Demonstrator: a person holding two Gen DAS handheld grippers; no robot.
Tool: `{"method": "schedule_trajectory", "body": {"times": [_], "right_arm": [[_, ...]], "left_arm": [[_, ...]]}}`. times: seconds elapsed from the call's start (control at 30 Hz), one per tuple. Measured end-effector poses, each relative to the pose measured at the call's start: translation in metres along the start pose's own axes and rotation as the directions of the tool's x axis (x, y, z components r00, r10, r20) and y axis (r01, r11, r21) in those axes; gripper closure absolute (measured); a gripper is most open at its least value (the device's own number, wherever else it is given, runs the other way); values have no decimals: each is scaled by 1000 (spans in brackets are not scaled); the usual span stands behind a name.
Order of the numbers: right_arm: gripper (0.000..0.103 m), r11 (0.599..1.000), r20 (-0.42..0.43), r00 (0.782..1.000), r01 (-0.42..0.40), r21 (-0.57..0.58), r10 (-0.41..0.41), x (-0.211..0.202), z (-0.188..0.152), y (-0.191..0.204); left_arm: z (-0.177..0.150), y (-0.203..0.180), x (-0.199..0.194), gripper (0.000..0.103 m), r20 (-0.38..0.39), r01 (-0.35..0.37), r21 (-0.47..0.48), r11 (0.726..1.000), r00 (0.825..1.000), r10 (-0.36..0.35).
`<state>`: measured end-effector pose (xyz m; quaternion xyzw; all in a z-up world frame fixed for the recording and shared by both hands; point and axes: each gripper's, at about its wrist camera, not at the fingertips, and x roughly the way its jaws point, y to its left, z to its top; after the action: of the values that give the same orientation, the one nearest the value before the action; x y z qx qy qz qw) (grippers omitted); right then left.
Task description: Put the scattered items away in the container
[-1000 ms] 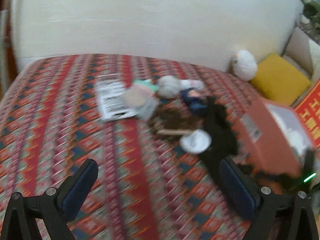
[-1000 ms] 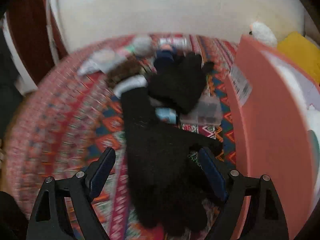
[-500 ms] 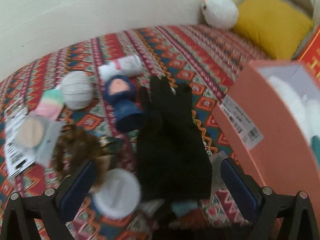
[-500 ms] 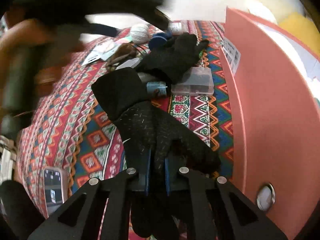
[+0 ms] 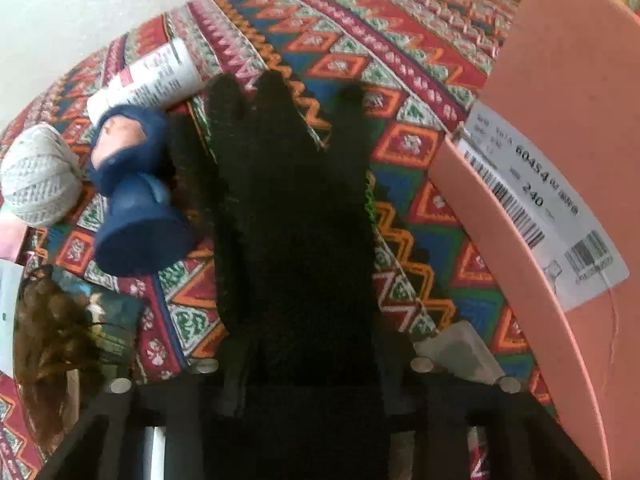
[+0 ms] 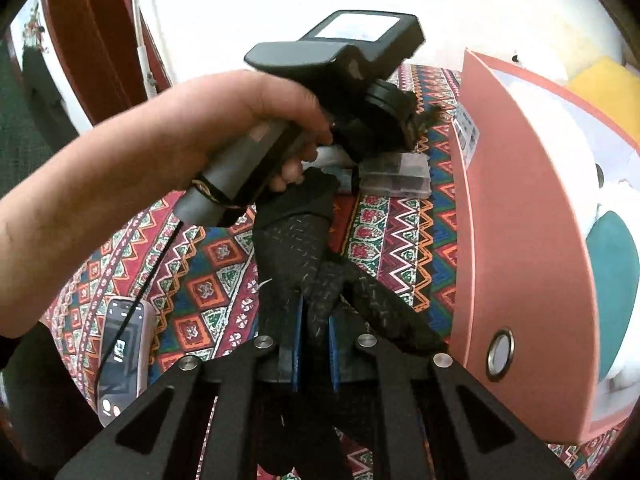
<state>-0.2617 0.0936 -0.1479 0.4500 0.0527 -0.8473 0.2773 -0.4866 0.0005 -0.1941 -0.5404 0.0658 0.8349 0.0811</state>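
Salmon-pink box (image 6: 520, 208), rectangular and smooth-walled, stands on the patterned bedspread (image 6: 400, 240); a white barcode label (image 5: 536, 204) is stuck to its side and a metal-ringed hole (image 6: 500, 354) shows near a corner. Inside lies a white plush toy (image 6: 576, 152) with a teal patch.

Right gripper (image 6: 314, 344): blue-padded fingers (image 6: 296, 344) clamped together on a black knitted glove (image 6: 308, 256) flecked with pale marks, just beside the box wall and outside it.

Left gripper (image 5: 312, 372): fingers drawn in on a second black glove (image 5: 292, 208), matte and fuzzy, spread flat with its fingertips pointing away over the bedspread. The person's left hand (image 6: 240, 120) grips that tool's grey handle.

Surroundings: a blue felt doll (image 5: 132, 192), a ball of off-white twine (image 5: 38, 176) and a white tube (image 5: 156, 80) lie left of the flat glove; brown hair-like strands (image 5: 52, 340) lie nearer. A clear plastic case (image 6: 394, 176) sits beside the box; a phone (image 6: 120, 344) rests on the bedspread at left.
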Motion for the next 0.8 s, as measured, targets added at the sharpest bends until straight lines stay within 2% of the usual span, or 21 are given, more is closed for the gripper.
{"method": "schedule_trajectory", "body": {"times": [0.03,0.27,0.43,0.57,0.7,0.8], "right_arm": [[93,1000,8,1000,-2,0,2,-2,0,0],[93,1000,77,997,5,-9,-5,-28,3,11],[93,1000,113,994,3,1,-3,-51,-5,28],[93,999,127,992,-9,34,4,-78,-28,37],[93,994,139,990,-33,108,18,-110,-60,40],[93,990,157,987,-12,141,-10,-140,-82,40]], "left_arm": [[0,2,-10,90,19,-3,-3,1000,1000,3],[-29,14,-101,91,156,16,-15,1000,988,-13],[-81,22,-162,91,239,30,-32,999,971,-22],[-136,23,-207,91,282,48,-45,998,959,-34],[-180,15,-231,91,300,69,-29,997,952,-57],[-212,7,-249,91,311,86,-12,996,947,-78]]}}
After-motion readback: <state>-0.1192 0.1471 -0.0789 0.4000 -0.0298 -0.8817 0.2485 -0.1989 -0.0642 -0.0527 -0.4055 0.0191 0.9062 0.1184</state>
